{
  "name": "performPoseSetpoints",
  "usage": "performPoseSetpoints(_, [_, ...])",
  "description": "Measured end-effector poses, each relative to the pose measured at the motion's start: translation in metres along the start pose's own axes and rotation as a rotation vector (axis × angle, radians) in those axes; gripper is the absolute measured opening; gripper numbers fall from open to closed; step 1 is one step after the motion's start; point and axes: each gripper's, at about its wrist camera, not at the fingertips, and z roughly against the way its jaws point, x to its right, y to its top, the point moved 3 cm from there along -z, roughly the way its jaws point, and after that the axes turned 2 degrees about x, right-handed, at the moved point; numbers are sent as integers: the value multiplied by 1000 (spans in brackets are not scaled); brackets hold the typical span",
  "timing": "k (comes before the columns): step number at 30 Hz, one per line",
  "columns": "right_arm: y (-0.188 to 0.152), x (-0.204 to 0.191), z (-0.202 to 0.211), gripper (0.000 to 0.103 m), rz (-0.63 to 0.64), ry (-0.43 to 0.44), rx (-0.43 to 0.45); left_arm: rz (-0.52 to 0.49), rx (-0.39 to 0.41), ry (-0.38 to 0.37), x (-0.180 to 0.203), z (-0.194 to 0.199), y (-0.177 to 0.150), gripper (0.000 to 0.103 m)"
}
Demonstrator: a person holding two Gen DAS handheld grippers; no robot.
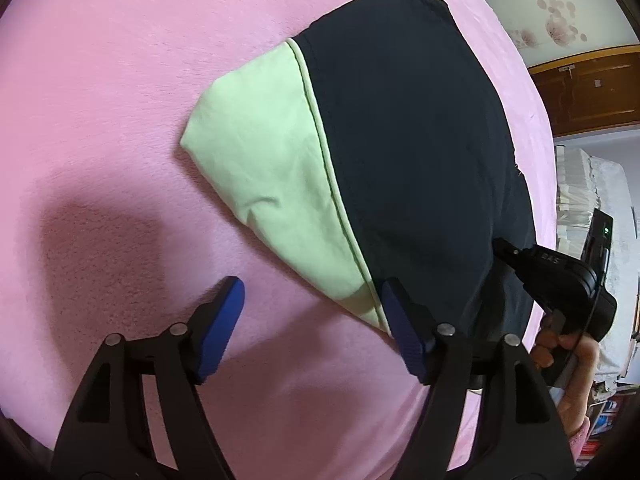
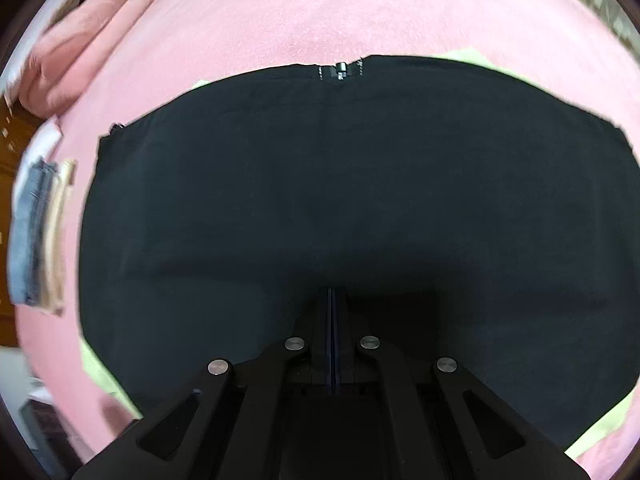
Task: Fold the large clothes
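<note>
Pink fleece bedding point(image 1: 120, 120) covers the whole work surface, and on it lies a folded dark navy garment point(image 1: 400, 140) with a pale green panel point(image 1: 260, 168) along one side and a zipper pull point(image 2: 341, 68) at its far edge. Over the garment's near corner the left gripper point(image 1: 316, 300) hangs with its blue pads point(image 1: 224, 320) spread apart and nothing between them, one pad just over the green edge. Pointing steeply down over the middle of the navy cloth, the right gripper point(image 2: 333, 296) has its jaws pressed together with no fabric caught, and a hand point(image 1: 568, 364) holds its grip at the bed's edge.
</note>
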Motion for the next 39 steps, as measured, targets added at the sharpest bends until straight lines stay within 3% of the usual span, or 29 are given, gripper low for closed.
performPoseSetpoints(6, [11,-13,-8,0,39,-64,2,2,5,-6,7,-5,6,76])
performPoseSetpoints(21, [29,-12,-17,0,43,-46,-16,77,29,-50,21,-14,20,82])
performPoseSetpoints(25, [29,-10,-16,0,42,-47,-19,117,62,-84,25,-18,29,83])
performPoseSetpoints(32, [30,-8,-18,0,36,-41,-13,142,139,-155,44,-35,54,93])
performPoseSetpoints(38, [28,-7,-19,0,40,-48,-15,211,217,-190,54,-42,68,93])
performPoseSetpoints(39, [28,-6,-18,0,40,-49,-15,217,231,-183,56,-42,69,85])
